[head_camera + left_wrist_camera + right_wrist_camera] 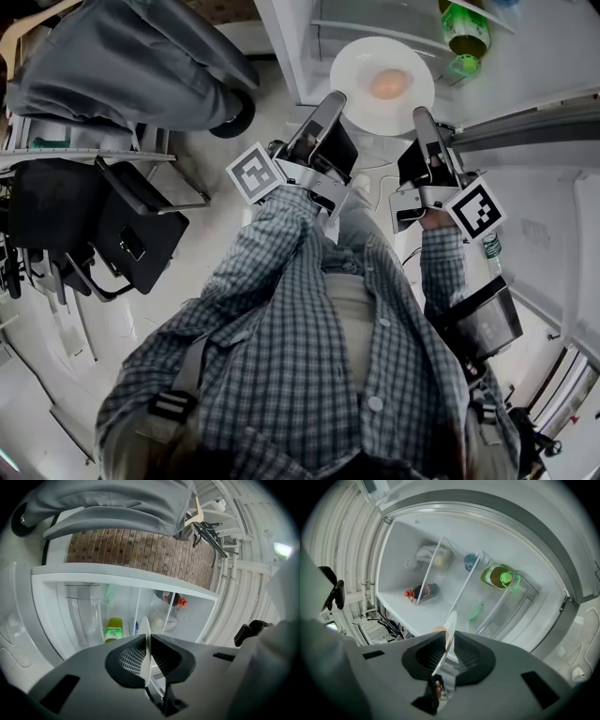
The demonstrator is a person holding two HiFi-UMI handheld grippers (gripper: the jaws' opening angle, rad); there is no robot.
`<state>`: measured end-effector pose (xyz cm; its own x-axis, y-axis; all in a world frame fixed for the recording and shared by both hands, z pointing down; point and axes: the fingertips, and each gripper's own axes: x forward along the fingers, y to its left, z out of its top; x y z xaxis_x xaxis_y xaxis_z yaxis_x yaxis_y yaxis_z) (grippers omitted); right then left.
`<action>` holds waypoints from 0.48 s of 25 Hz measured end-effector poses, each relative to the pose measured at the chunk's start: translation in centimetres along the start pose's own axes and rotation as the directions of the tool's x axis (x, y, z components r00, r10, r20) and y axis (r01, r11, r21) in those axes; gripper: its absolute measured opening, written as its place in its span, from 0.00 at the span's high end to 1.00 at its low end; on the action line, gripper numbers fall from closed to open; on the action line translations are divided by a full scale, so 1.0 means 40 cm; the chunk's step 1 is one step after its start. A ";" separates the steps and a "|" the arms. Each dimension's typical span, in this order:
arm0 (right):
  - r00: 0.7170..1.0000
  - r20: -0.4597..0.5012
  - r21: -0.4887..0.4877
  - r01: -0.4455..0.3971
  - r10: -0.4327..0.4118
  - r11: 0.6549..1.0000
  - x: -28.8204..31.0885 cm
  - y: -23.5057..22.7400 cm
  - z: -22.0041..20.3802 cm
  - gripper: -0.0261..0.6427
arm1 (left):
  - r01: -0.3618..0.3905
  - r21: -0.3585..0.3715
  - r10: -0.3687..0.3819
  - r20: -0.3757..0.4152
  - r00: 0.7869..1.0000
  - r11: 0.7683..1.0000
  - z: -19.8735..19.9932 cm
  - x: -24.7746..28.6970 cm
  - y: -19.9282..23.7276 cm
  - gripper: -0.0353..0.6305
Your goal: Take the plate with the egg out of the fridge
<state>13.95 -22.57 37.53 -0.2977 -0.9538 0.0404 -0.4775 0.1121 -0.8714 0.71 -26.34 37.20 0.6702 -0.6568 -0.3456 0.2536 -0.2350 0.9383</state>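
Plate (370,56) w/ the egg (388,83) sits about level between both grippers, right at the fridge (401,545) mouth. It looks mostly clear of the shelves, tho I can't tell from here if the far rim is past the door line. Left gripper (336,98) is pinched narrow on the near-left rim. Right gripper (420,114) is clamped the same way on the near-right rim. Both gripper views show the thin white edge squeezed between the pads, so the hold is rim-only w/ not much bite.

To do this pull-out well, imo:
- **Move as a pair:** bring both hands back together, same speed & same height, so the plate doesn't twist in the pads.
- **Stay flat:** the egg lies loose near the centre & will prob. roll if the plate tips, esp. toward the far side where nothing holds it up. Go slow, no jerks.
- **Mind the bottle:** the green bottle (466,33) inside the fridge at the right is near the plate, so steer clear of it.
- **Don't change the grip:** squeezing harder or spreading the hands apart could pop the rim out.
- **Once clear:** carry it low & flat.
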 end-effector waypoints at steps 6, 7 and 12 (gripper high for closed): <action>1.000 -0.014 0.022 -0.025 0.025 0.999 -0.041 0.009 -0.037 0.87 | -0.026 0.005 0.026 0.003 1.000 1.000 -0.026 -0.062 -0.004 0.89; 0.999 -0.017 0.023 -0.028 0.029 0.999 -0.047 0.014 -0.040 0.87 | -0.028 0.004 0.028 0.007 1.000 1.000 -0.030 -0.070 -0.007 0.89; 0.998 -0.032 0.023 -0.049 0.050 0.999 -0.078 0.033 -0.042 0.87 | -0.030 0.021 0.029 0.017 0.999 0.999 -0.056 -0.091 -0.030 0.89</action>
<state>12.87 -18.97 37.06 -0.3478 -0.9375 0.0125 -0.4433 0.1527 -0.8833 -0.49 -22.06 37.33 0.6652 -0.6757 -0.3178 0.2186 -0.2307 0.9481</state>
